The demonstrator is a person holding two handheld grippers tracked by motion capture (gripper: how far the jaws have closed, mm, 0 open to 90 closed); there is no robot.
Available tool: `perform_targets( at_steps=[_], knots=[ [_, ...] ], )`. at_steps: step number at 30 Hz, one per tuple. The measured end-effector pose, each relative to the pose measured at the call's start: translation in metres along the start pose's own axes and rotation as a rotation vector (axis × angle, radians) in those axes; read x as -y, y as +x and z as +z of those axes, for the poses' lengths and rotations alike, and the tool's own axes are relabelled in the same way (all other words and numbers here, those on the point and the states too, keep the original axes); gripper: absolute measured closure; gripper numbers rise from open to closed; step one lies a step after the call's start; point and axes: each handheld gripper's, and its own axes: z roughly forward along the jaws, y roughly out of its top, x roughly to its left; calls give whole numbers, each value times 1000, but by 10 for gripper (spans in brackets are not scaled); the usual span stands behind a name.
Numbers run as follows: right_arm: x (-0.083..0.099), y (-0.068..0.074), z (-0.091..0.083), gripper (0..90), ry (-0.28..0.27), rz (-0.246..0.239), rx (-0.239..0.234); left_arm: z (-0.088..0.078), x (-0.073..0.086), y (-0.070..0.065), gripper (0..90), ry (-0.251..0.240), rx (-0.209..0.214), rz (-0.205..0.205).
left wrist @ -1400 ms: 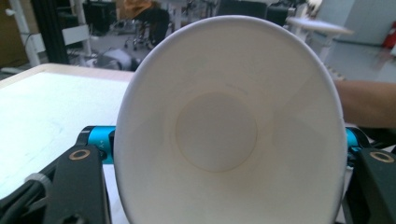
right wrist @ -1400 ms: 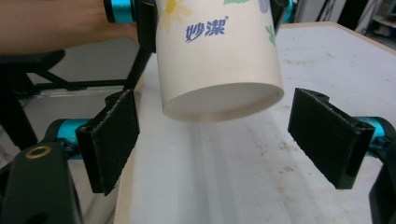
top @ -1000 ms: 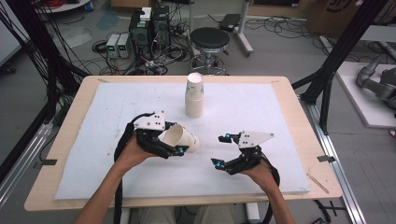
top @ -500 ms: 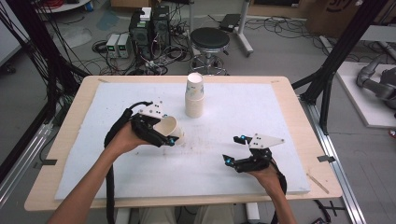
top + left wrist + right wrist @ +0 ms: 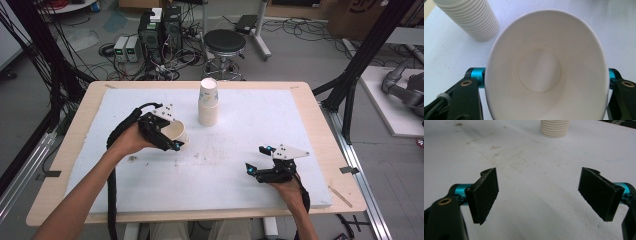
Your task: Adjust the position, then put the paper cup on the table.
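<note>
The right gripper [image 5: 256,160] sits low over the white sheet [image 5: 240,185] on the bench [image 5: 320,125], nearest the person and well to the right of the cup stack [image 5: 208,102] and nearer than it. In the right gripper view its jaws stand wide apart with bare sheet between the black pads [image 5: 485,195]; the foot of the stack [image 5: 554,128] shows far ahead, beyond a patch of smudges.

Farther in, just left of the stack and a little nearer than it, the left gripper [image 5: 170,139] is clamped on a single cup [image 5: 175,134]. The cup lies tilted on its side in the jaws, its mouth turned back toward the hand. In the left gripper view the cup [image 5: 544,72] is squeezed between the jaws, its rim pressed out of round into an oval and its round bottom visible inside. The stack [image 5: 469,21] rises close by at the upper left of that view, apart from the held cup.

Farthest, the stack stands upright near the far edge of the sheet, mouth down.
</note>
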Motion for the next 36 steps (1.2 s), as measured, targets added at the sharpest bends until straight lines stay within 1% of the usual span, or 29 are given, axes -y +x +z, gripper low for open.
perform_targets(
  at_steps=[1, 2, 4, 5, 7, 9, 10, 14, 15, 20, 24, 27, 29, 30, 33, 36],
  knots=[
    [3, -1, -1, 171, 3, 4, 26, -1, 0, 2, 311, 21, -5, 14],
    [3, -1, -1, 171, 3, 4, 26, 0, 1, 3, 311, 25, -6, 11],
    [8, -3, -1, 171, 7, 11, 48, -1, 1, 5, 311, 40, -7, 8],
    [7, -2, -1, 171, 5, 16, 49, -2, 1, 7, 311, 53, -10, 14],
    [7, -2, -1, 171, 9, 6, 52, -2, -1, 9, 311, 69, -23, 16],
    [7, -2, 0, 171, 13, 3, 48, -2, -1, 10, 311, 74, -27, 17],
    [7, -2, 0, 171, 20, 4, 51, -3, -2, 11, 311, 76, -32, 12],
    [7, -3, 0, 171, 19, 17, 49, -3, 0, 12, 311, 82, -39, 10],
    [8, -3, 0, 171, 16, 16, 48, -4, 0, 12, 310, 89, -41, 16],
    [8, -3, 0, 171, 17, 19, 43, -5, 0, 12, 311, 76, -42, 12],
    [8, -3, 0, 171, 18, 18, 40, -5, 0, 12, 311, 80, -42, 10],
    [8, -2, 0, 171, 19, 5, 39, -4, 0, 12, 310, 79, -41, 11],
    [8, -2, 0, 171, 19, 6, 38, -4, 0, 13, 311, 80, -44, 13],
    [8, -3, 0, 171, 19, 5, 39, -4, 0, 12, 311, 77, -44, 7],
    [8, -3, 0, 171, 15, 10, 37, -3, 0, 13, 311, 79, -45, 5],
    [8, -3, 0, 172, 17, 9, 39, 0, -1, 14, 311, 81, -45, 11]
  ],
)
